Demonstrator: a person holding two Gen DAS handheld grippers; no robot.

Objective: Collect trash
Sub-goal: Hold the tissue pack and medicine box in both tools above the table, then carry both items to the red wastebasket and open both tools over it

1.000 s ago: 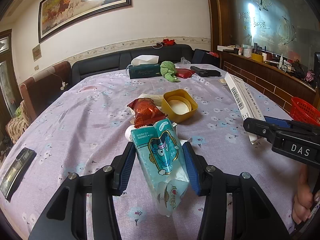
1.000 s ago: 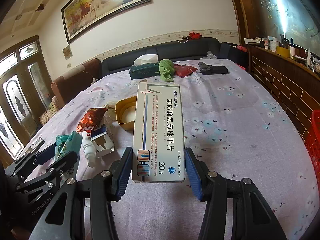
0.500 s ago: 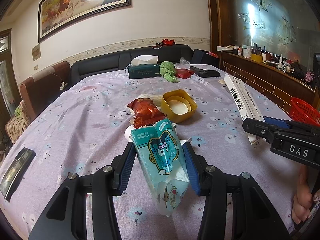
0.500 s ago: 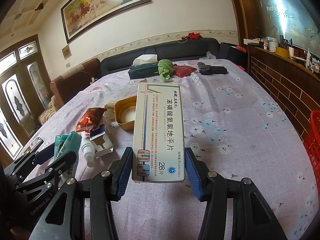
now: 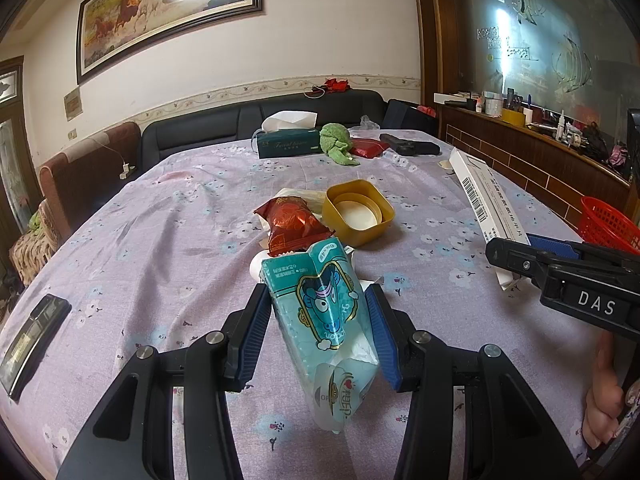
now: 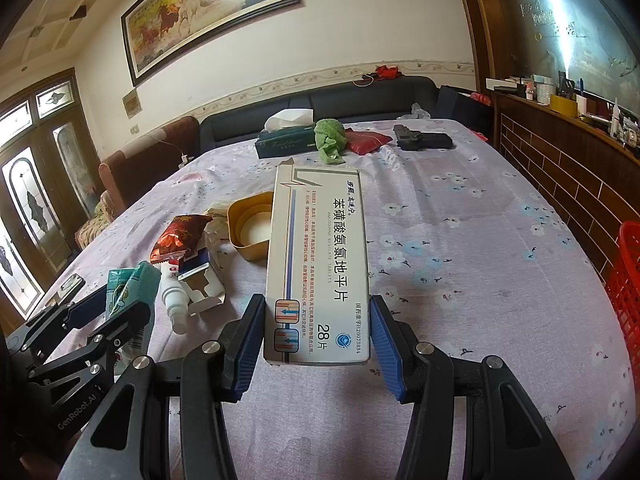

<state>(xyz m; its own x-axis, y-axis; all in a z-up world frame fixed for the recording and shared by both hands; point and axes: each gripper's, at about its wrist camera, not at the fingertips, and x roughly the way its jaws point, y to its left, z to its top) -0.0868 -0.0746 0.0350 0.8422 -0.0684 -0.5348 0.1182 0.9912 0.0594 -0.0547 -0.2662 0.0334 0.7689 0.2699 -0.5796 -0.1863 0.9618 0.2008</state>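
Floral tablecloth (image 5: 168, 216) held a half-cleared litter pile, both grippers loaded
Left gripper (image 5: 318, 334) pinched a teal wrapper (image 5: 320, 312); right gripper (image 6: 318, 334) clamped a white pill box (image 6: 318, 264). Neither had reached the red basket (image 6: 624, 288) at the table edge; red snack bag (image 5: 294, 226), yellow tub (image 5: 358, 212) and spray bottle (image 6: 174, 302) remained

The surface (image 5: 168, 208) wears a soft, matt flowered cloth. The teal wrapper (image 5: 320, 304) is glossy, crinkled plastic film — the red packet (image 5: 294, 226) shinier still. The pill box (image 6: 318, 268) is smooth printed card; the fingers (image 6: 250, 338) carry ribbed blue pads.
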